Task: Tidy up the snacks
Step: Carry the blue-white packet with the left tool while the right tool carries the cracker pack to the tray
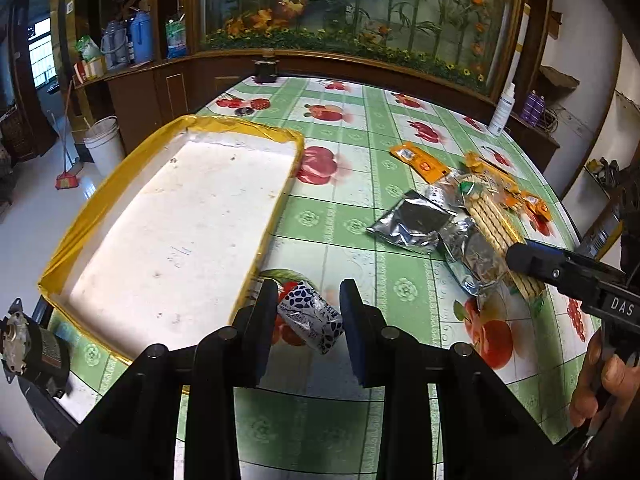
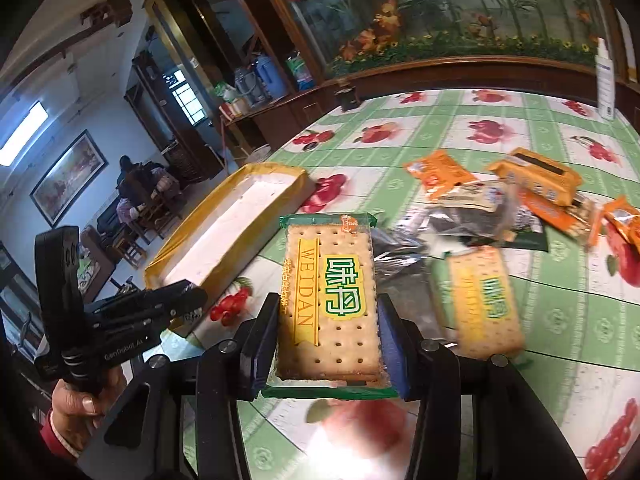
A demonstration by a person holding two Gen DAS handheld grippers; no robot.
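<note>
In the left wrist view, a small blue-and-white snack packet (image 1: 311, 320) is being gripped by the left gripper (image 1: 309, 322) above the tablecloth (image 1: 340, 216) beside the yellow-rimmed tray (image 1: 276, 204), while in the right wrist view a cracker pack (image 2: 330, 300) is being clamped by the right gripper (image 2: 329, 340) above the table, near the snack pile (image 2: 520, 204).

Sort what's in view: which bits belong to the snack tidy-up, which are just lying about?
Job:
- cracker pack in right claw
- small blue-patterned packet in left claw
- yellow-rimmed tray
- second cracker pack
- silver pouches
- orange packets

Lying about:
- white bottle
- small dark pot
- black device
</note>
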